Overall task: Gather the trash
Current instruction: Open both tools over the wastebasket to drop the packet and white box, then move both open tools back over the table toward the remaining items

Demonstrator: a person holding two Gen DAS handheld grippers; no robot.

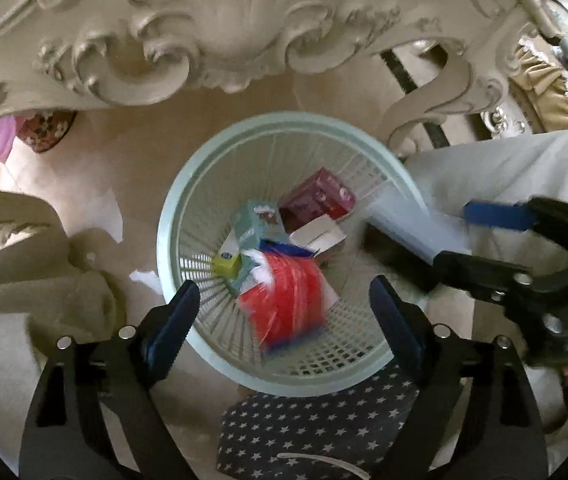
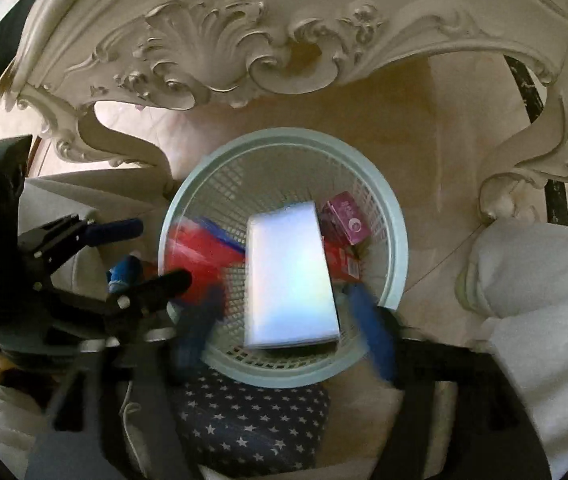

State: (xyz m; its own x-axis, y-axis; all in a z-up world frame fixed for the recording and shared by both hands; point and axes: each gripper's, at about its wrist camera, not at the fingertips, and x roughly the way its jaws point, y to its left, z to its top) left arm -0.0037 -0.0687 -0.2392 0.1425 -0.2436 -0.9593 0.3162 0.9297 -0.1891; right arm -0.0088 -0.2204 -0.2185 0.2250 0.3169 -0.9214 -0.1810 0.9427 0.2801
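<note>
While both hand-held grippers hover over the bin [image 1: 284, 248], a white packet [image 2: 289, 276] and a red packet [image 1: 287, 304] sit between their spread fingers, apparently in mid-drop.

The right hand-held gripper [image 2: 287, 312] stands open, its blurred blue fingers [image 2: 375, 332] clear of the white packet on either side; the packet's long axis runs from the bin's near rim toward its far rim, straight ahead of that gripper. The left hand-held gripper [image 1: 284, 312] is open too, directly above the red packet, which lies blurred against the bin's near wall. A purple box [image 1: 317, 196] and a teal box [image 1: 254, 226] already rest on the bin's bottom. The bin stands on the floor [image 1: 124, 176] under a carved table [image 1: 224, 28]; both grippers are about equally near it.
</note>
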